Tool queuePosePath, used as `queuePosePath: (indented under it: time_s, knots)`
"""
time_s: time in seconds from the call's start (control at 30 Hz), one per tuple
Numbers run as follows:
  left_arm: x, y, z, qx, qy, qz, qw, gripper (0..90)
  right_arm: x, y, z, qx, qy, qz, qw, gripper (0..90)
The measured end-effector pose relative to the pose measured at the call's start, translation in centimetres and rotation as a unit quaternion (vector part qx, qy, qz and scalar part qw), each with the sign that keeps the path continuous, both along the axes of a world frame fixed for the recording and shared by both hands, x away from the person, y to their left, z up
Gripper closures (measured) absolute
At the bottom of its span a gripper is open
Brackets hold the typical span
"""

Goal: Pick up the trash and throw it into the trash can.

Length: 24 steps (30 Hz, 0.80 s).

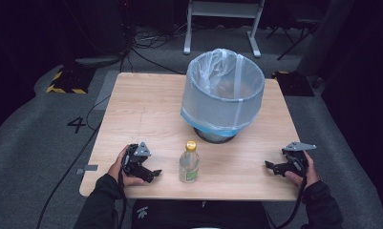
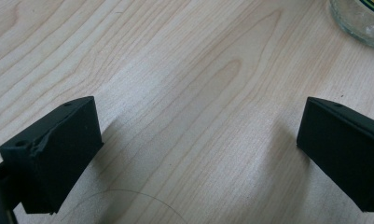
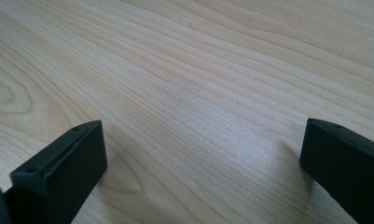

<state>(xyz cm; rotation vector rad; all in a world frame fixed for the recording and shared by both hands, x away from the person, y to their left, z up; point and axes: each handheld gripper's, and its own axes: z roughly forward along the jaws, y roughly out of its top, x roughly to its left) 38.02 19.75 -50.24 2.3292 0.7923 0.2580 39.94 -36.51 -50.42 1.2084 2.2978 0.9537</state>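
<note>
A small clear bottle with a yellow cap stands upright near the table's front edge, in front of the bin. Its glass base shows at the top right corner of the left gripper view. My left gripper rests on the table left of the bottle, open, its jaws wide apart over bare wood. At the front right my right gripper also sits on the table, open, with nothing between its jaws.
A round bin lined with a clear plastic bag stands at the middle back of the wooden table. Beyond the table are cables on the grey floor and a white frame stand.
</note>
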Motion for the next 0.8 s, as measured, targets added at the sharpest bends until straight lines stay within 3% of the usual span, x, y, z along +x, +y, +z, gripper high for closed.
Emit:
queuePosePath:
  time_s: [0.2, 0.33, 0.37, 0.5, 0.57, 0.67, 0.7, 0.8]
  knots:
    - [-0.2, -0.2, 0.2, 0.007, 0.003, 0.002, 1.0000, 1.4, 0.0, 0.0, 0.0, 0.000, 0.000, 0.000, 1.0000, 0.4]
    - [-0.6, -0.4, 0.6, 0.006, -0.002, -0.010, 0.9999, 19.2, 0.0, 0.0, 0.0, 0.000, 0.000, 0.000, 1.0000, 0.4]
    - [-0.8, -0.6, 0.7, 0.011, -0.001, -0.007, 0.9999, 15.1, 0.0, 0.0, 0.0, 0.000, 0.001, 0.001, 1.0000, 0.4]
    - [-1.3, -1.2, 1.1, 0.022, -0.007, -0.015, 0.9996, 16.2, 0.0, 0.0, 0.0, 0.000, 0.000, 0.002, 1.0000, 0.4]
    - [-1.5, -1.5, 1.3, 0.020, -0.011, -0.021, 0.9995, 16.5, 0.0, 0.0, 0.0, 0.000, 0.000, 0.003, 1.0000, 0.4]
    - [-1.7, -2.0, 1.4, 0.023, -0.015, -0.005, 0.9996, 16.0, 0.0, 0.0, 0.0, -0.001, 0.000, 0.003, 1.0000, 0.4]
    - [-1.7, -2.1, 1.5, 0.024, -0.007, -0.006, 0.9997, 16.0, 0.0, 0.0, 0.0, 0.000, 0.000, 0.003, 1.0000, 0.4]
    - [-1.9, -2.6, 1.7, 0.021, -0.010, -0.019, 0.9996, 16.0, 0.0, 0.0, 0.0, 0.000, 0.000, 0.003, 1.0000, 0.4]
